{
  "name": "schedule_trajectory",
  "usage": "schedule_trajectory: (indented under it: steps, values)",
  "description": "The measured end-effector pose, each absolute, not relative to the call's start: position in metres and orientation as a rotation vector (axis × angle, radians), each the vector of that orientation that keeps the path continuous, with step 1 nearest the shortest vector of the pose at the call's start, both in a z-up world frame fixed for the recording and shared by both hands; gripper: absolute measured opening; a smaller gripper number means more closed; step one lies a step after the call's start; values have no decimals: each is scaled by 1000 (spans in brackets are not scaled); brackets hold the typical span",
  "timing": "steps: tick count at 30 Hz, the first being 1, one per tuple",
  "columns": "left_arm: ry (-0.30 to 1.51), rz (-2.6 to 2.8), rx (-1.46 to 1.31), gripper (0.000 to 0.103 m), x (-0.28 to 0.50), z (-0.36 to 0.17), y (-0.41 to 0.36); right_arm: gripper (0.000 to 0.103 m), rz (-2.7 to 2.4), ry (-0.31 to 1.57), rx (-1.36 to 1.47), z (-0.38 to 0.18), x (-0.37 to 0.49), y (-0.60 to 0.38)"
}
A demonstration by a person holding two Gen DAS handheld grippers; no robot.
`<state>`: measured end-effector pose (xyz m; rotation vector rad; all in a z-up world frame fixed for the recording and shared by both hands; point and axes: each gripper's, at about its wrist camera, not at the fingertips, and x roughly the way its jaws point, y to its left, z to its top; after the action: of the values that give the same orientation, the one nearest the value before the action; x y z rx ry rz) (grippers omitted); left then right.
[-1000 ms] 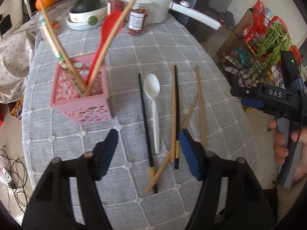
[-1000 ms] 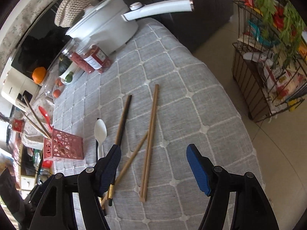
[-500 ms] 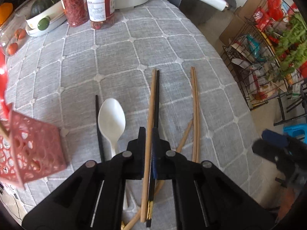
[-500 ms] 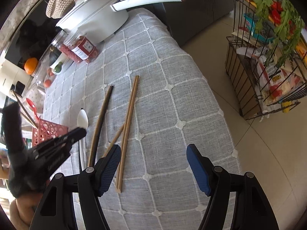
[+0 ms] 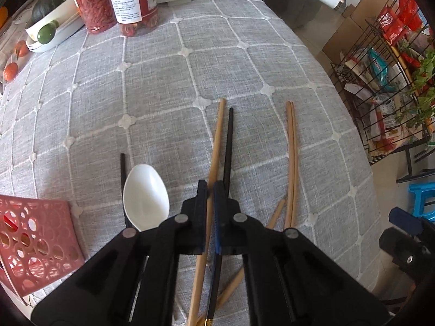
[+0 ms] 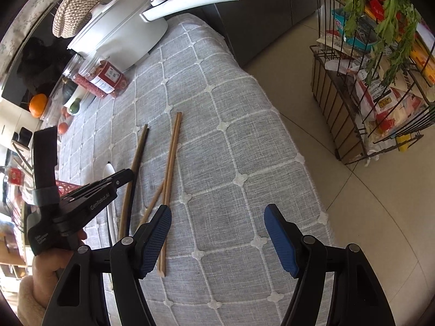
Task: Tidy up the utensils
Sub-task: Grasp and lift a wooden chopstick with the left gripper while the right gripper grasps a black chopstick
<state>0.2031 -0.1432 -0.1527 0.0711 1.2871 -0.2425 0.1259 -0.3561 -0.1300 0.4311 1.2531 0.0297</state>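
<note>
The left hand-held gripper (image 6: pixel 127 175), marked "GenRobot.AI", is clamped on a wooden chopstick (image 5: pixel 216 146) lying on the tabletop (image 5: pixel 163 95), its length pointing away. The right hand-held gripper (image 6: pixel 217 240) hangs wide open, empty.

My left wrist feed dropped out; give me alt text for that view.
The left gripper has its jaws shut on a wooden chopstick, with a black chopstick alongside. A white spoon lies beside a pink basket on the grey tablecloth.

Home kitchen: saucepan (image 6: pixel 119 35), food jars (image 5: pixel 133 0), grocery rack (image 6: pixel 380 68).
</note>
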Motion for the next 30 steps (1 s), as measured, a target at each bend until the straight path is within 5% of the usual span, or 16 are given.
schedule_trajectory:
  steps: [11, 30]
  values:
    - [1261, -215, 117, 8, 211, -156, -155, 72, 29, 1275, 395, -136, 127, -350]
    - [897, -281, 6, 6, 97, -33, -52, 72, 71, 1236, 451, -121, 138, -312]
